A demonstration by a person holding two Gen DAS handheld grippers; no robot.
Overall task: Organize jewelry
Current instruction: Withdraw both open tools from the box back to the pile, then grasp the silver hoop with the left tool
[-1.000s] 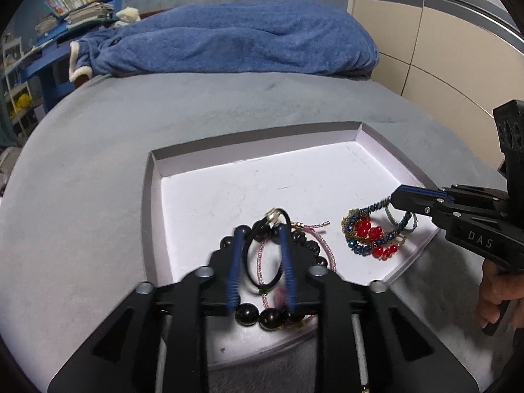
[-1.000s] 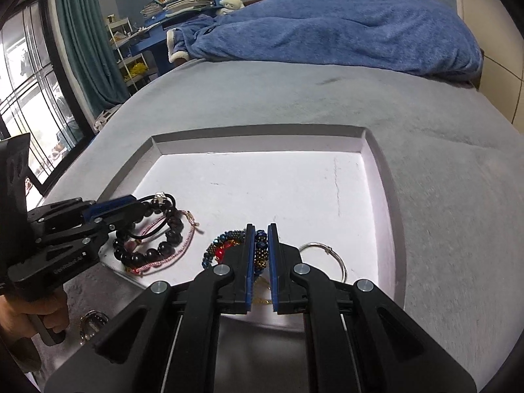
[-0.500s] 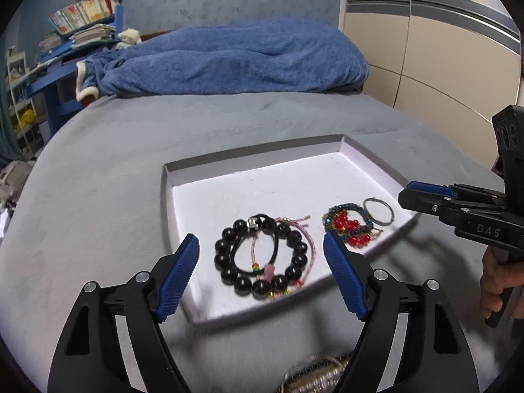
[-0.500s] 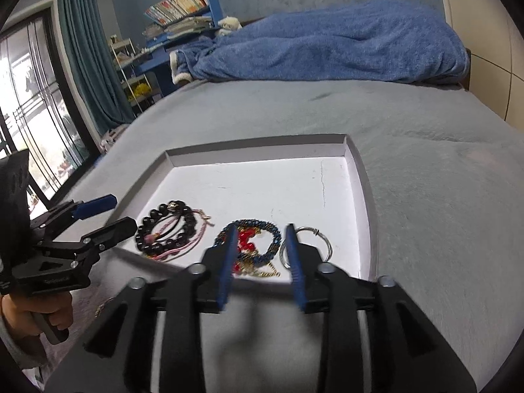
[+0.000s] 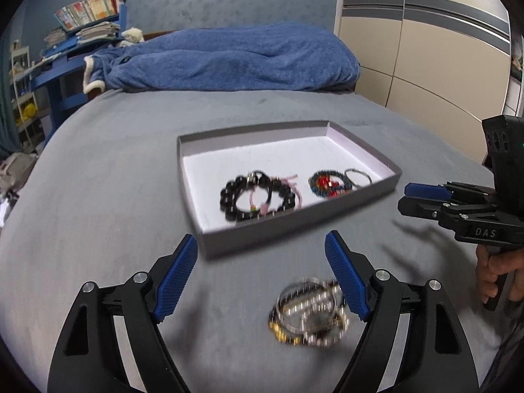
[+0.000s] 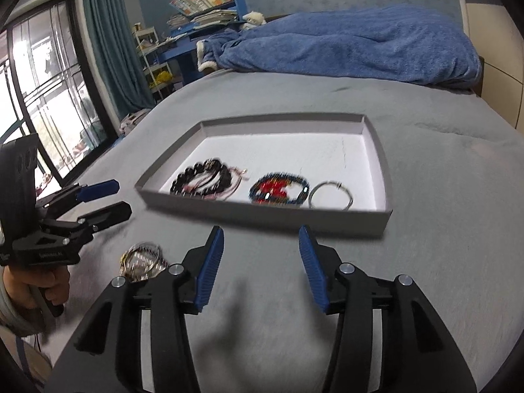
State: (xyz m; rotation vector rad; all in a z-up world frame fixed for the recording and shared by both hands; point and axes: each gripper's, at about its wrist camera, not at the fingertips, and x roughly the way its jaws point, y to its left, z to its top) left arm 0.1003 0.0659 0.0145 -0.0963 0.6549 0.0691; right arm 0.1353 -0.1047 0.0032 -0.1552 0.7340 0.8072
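My left gripper (image 5: 260,273) is wide open with nothing in it. My right gripper (image 6: 261,265) has just been opening, and it is empty too. The black bead bracelet (image 5: 257,196), the red and blue one (image 5: 329,184) and the thin ring (image 6: 330,195) lie in the box (image 6: 262,211) on the bed (image 5: 104,170), so they stay together. A shiny pile of bracelets (image 5: 311,311) waits outside, just under my left gripper. Nothing blocks it.
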